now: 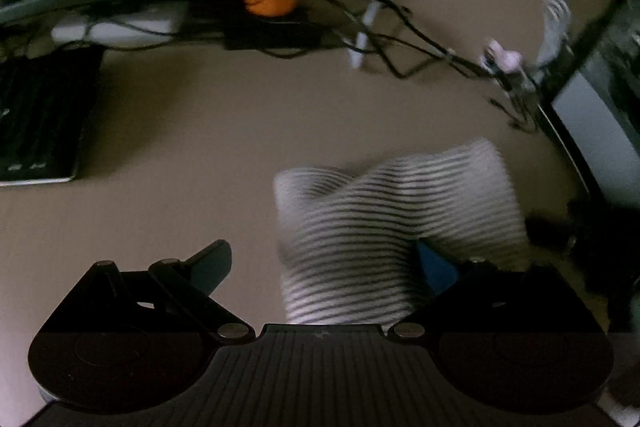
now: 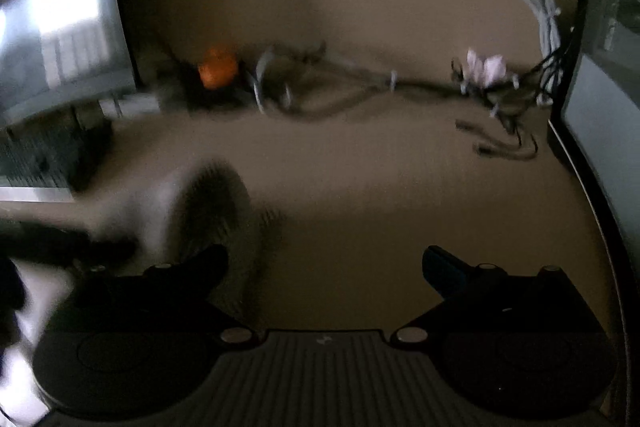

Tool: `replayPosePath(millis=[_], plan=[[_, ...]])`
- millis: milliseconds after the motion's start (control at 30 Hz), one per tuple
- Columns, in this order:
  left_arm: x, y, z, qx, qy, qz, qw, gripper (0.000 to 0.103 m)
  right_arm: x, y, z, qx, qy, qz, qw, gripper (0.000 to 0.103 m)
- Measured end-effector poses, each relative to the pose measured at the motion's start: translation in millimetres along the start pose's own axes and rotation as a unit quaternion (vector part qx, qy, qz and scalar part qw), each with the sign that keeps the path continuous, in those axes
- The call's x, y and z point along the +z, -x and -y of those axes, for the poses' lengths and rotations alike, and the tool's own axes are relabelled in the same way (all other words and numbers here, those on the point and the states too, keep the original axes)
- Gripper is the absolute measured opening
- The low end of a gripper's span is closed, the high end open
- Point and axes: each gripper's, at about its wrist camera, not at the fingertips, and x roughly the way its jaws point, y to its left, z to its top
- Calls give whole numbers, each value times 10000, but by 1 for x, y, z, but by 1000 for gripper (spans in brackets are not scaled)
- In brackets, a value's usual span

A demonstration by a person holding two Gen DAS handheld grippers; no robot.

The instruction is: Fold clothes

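A grey-and-white striped garment (image 1: pixel 384 227) lies bunched on the tan table, right of centre in the left wrist view. My left gripper (image 1: pixel 324 259) is open; the cloth lies between its fingers and drapes against the blue right finger (image 1: pixel 436 267). In the right wrist view the same garment (image 2: pixel 216 203) is a blurred striped shape at the lower left, beside the black left finger (image 2: pixel 208 263). My right gripper (image 2: pixel 326 261) is open and empty over bare table.
A keyboard (image 1: pixel 40 115) lies at the left. A tangle of cables (image 1: pixel 400 43), an orange object (image 1: pixel 270 1) and a pink object (image 1: pixel 500 57) line the back edge. A monitor (image 2: pixel 64 23) stands at the left, a dark-framed panel (image 2: pixel 600 131) at the right.
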Motion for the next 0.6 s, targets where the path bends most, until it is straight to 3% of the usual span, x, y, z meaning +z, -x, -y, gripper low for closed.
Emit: replayPosePath(millis=[100, 167, 233, 467, 533, 600], plan=[[-2, -1, 4, 8, -21, -11, 10000, 101, 13, -2, -4, 260, -138, 171, 9994, 103], [-2, -1, 6, 11, -21, -3, 10000, 101, 13, -19, -14, 200, 74, -7, 9998, 103], [-4, 8, 4, -25, 21, 32, 10000, 100, 8, -42, -22, -118, 341, -414, 9985, 103], [-33, 35, -20, -1242, 652, -228, 9898, 100, 6, -39, -10, 132, -183, -508, 9985, 103], [-45, 34, -24, -1508, 790, -373, 9847, 100, 4, -31, -7, 546, -373, -656, 9956, 103], [-54, 28, -21, -1519, 745, -485, 9844, 100, 2, -23, -5, 959, -561, -803, 9906, 103]])
